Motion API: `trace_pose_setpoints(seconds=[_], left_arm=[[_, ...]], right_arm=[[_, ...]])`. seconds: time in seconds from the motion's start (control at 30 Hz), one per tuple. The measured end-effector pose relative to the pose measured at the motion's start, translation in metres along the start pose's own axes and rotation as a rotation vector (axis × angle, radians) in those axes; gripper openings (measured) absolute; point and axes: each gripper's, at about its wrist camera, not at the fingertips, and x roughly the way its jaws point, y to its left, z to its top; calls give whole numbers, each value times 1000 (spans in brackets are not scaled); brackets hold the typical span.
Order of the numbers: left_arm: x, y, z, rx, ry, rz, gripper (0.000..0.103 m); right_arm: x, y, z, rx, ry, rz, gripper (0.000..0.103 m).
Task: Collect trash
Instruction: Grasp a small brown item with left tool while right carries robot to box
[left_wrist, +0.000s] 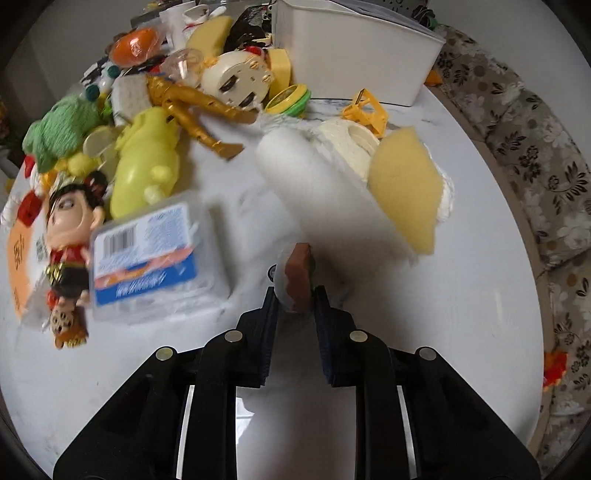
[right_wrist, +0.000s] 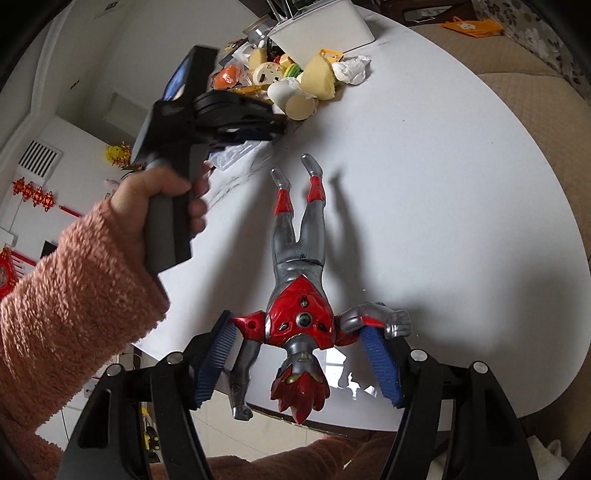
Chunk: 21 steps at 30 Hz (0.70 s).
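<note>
Room: pale walls, a vent and red hangings show only in the right wrist view; a flowered sofa (left_wrist: 535, 155) curves past the table edge in the left wrist view.
Table: round white table (right_wrist: 443, 184), bare on the near side, cluttered at the far side.
Bin: white bin (left_wrist: 354, 55) stands at the far edge, just behind the clutter.
Toy pile: yellow sponge (left_wrist: 402, 188), gold figure (left_wrist: 192, 110), yellow plastic toy (left_wrist: 144, 162), tissue pack (left_wrist: 147, 254) and crumpled tissue (right_wrist: 351, 68) lie close together.
Robot doll: red and silver doll (right_wrist: 299, 288) hangs head-down, seen only by the right wrist camera.
Right gripper: right gripper (right_wrist: 299, 354) grasps the doll at its shoulders.
Left gripper: left gripper (left_wrist: 295, 295) is clenched on a small brown-and-white scrap (left_wrist: 297, 275), blurred, above the table; a hand (right_wrist: 162, 199) in a pink fleece sleeve holds it.
</note>
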Motion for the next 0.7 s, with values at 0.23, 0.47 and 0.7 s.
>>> trace_pose_setpoints(seconds=[0.23,0.47,0.7], left_arm=[[-75,46,-61,-29,-51,-162,20],[-154,110,-172,-29,-45,-207,20],[-188,182,-311,-59,77,-229,20]], right_arm=[[2,12,4,1,15,46,67],[14,71,-21,-95,101,110,67],[41,150,-84,-221,270,165,67]])
